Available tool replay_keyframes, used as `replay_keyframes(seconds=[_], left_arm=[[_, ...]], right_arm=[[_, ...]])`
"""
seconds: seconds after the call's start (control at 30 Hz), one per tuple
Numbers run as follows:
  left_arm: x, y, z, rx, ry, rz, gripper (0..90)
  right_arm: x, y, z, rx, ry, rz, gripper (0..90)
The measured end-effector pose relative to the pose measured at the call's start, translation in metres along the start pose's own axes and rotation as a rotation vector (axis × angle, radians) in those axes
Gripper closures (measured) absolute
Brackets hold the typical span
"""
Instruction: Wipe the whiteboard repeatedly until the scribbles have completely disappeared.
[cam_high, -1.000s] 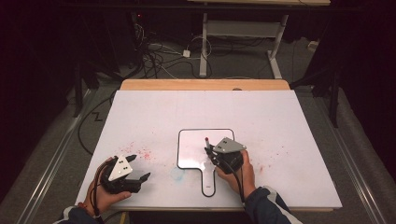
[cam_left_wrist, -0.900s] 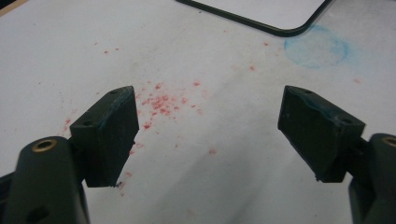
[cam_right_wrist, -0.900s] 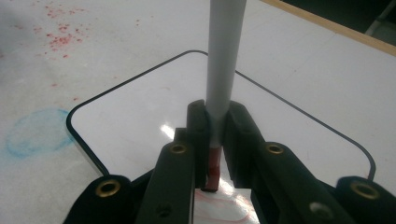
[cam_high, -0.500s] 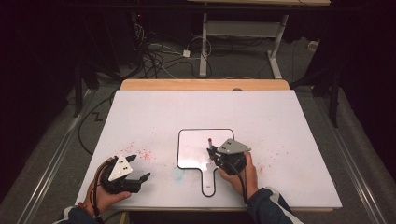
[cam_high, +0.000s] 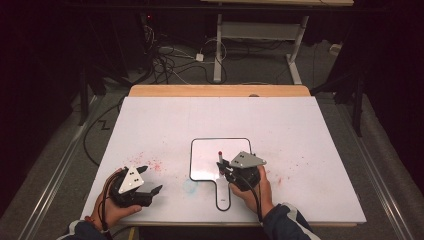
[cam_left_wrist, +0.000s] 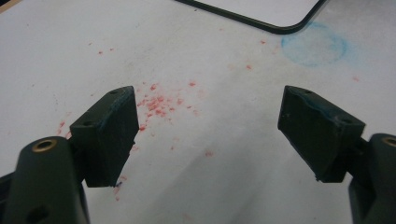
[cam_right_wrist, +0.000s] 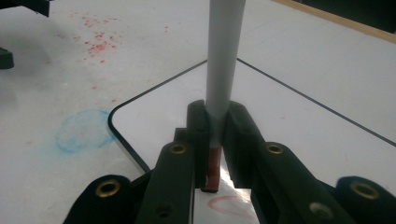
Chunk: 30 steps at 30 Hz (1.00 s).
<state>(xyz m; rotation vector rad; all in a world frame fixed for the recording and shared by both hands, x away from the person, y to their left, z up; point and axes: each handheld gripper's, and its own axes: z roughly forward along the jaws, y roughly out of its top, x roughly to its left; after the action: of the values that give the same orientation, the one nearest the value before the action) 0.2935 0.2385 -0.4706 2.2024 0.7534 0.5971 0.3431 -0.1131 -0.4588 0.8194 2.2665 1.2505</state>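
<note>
- The right gripper (cam_high: 226, 169) is clamped on a slim white marker pen with a red end (cam_right_wrist: 224, 60); in the right gripper view its jaws press the pen's barrel from both sides, with the red lower end (cam_right_wrist: 213, 170) between them just above the board
- From the high view the pen stands nearly upright over the small white dry-erase board with a thin black rim and a short handle (cam_high: 210, 150), its red top (cam_high: 219, 153) over the board's right half
- A faint red curved line (cam_right_wrist: 229, 203) shows on the board beside the pen's lower end
- The board lies flat on the white table (cam_high: 300, 130), its handle pointing toward the person
- The left gripper (cam_high: 150, 181) is held low over the table's near left part, well apart from the board; its jaws stand wide with nothing between them
- Below those jaws the table bears a scatter of red specks (cam_left_wrist: 159, 103), and a pale blue round smudge (cam_left_wrist: 314, 44) lies just beside the board's near left corner
- The person's right hand (cam_high: 252, 192) rests by the board's handle
</note>
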Motion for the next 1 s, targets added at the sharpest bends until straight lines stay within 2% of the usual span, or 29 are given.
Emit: replay_keyframes(seconds=[0.07,0.13,0.2,0.27,0.33,0.43,0.53,0.6,0.63,0.73,0.83,0.9,1.0], left_arm=[[0.0,-0.001,-0.001,-0.003,-0.001,-0.003,19.5],[0.001,-0.001,-0.002,-0.004,-0.001,-0.005,19.5],[0.001,-0.001,-0.001,-0.002,0.0,-0.005,19.5],[0.0,0.0,-0.001,-0.004,-0.001,-0.002,19.5],[0.0,0.0,-0.001,-0.004,-0.002,0.0,19.5],[0.0,0.0,0.001,0.004,0.001,0.005,19.5],[-0.001,0.0,0.0,0.005,0.005,0.011,19.5],[-0.001,0.0,-0.001,-0.001,0.013,0.02,19.5],[-0.001,0.0,-0.001,0.003,0.006,0.008,19.5],[-0.001,0.0,-0.001,0.003,0.008,0.005,19.5],[-0.001,0.001,0.0,0.0,0.012,0.022,19.5],[-0.002,0.001,0.0,0.006,0.003,0.012,19.5],[-0.001,0.001,0.001,0.009,0.004,0.013,19.5]], right_arm=[[-0.005,-0.001,-0.004,0.006,-0.007,0.006,82.1],[-0.015,-0.004,-0.008,0.009,-0.055,0.001,82.1],[-0.028,-0.007,-0.012,0.014,-0.099,0.025,82.2],[-0.035,-0.009,-0.013,0.01,-0.116,0.043,82.1],[-0.034,-0.009,-0.012,0.005,-0.107,0.05,82.1],[-0.025,-0.008,-0.009,-0.012,-0.033,0.07,82.1],[-0.013,-0.007,-0.008,-0.011,0.015,0.048,82.1],[-0.01,-0.006,-0.009,-0.005,0.022,0.029,82.1],[-0.01,-0.007,-0.01,-0.005,0.022,0.019,82.1],[-0.013,-0.007,-0.014,0.012,-0.031,-0.029,82.1],[-0.019,-0.009,-0.016,0.013,-0.055,-0.01,82.1],[-0.016,-0.009,-0.015,0.007,-0.043,-0.011,82.1],[-0.007,-0.008,-0.013,-0.001,0.021,0.013,82.1]])
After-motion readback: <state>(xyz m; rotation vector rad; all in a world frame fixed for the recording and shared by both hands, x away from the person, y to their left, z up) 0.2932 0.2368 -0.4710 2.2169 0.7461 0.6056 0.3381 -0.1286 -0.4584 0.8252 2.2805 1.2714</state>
